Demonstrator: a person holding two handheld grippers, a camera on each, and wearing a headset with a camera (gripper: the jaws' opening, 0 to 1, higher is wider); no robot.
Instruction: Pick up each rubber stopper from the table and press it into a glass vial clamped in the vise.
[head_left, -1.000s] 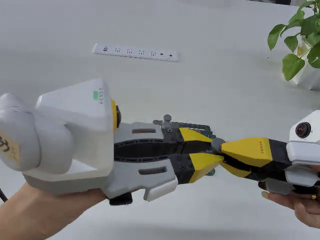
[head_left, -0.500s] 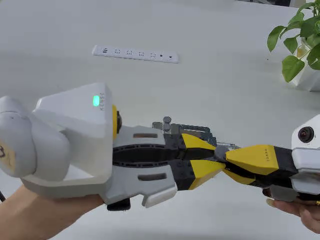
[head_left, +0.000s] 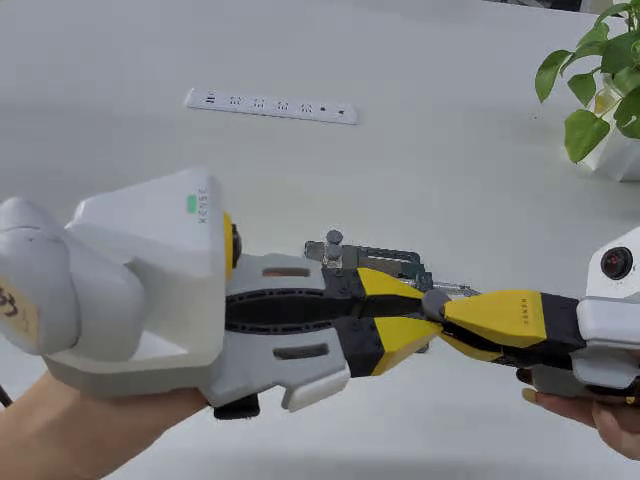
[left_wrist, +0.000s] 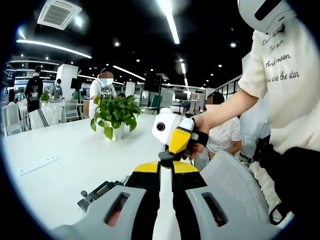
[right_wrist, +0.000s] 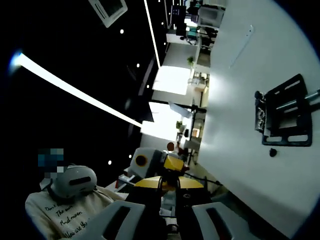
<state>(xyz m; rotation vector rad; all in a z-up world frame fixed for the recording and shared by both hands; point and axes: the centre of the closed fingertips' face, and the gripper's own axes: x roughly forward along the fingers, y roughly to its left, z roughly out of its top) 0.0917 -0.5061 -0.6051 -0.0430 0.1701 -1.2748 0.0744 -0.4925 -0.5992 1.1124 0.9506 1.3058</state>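
A dark grey rubber stopper (head_left: 435, 303) is held in the air where the two grippers meet tip to tip. My left gripper (head_left: 428, 306) comes in from the left, and its yellow jaws close on the stopper (left_wrist: 166, 156). My right gripper (head_left: 447, 318) comes in from the right with its jaws nearly together. Its tips touch the stopper, but I cannot tell whether it grips it. Below them the dark vise (head_left: 375, 258) sits on the white table, partly hidden by the grippers. In the right gripper view the vise (right_wrist: 282, 115) has a second small stopper (right_wrist: 272, 151) lying beside it.
A white power strip (head_left: 271, 105) lies at the far side of the table. A potted plant (head_left: 600, 80) stands at the right edge. In the left gripper view a person holds the right gripper (left_wrist: 175, 137), with chairs and other people behind.
Both grippers have stayed tip to tip, drifting slightly down. The stopper was hidden half a second ago and now shows again at the joint. The left gripper's green light is dimmer than half a second ago.
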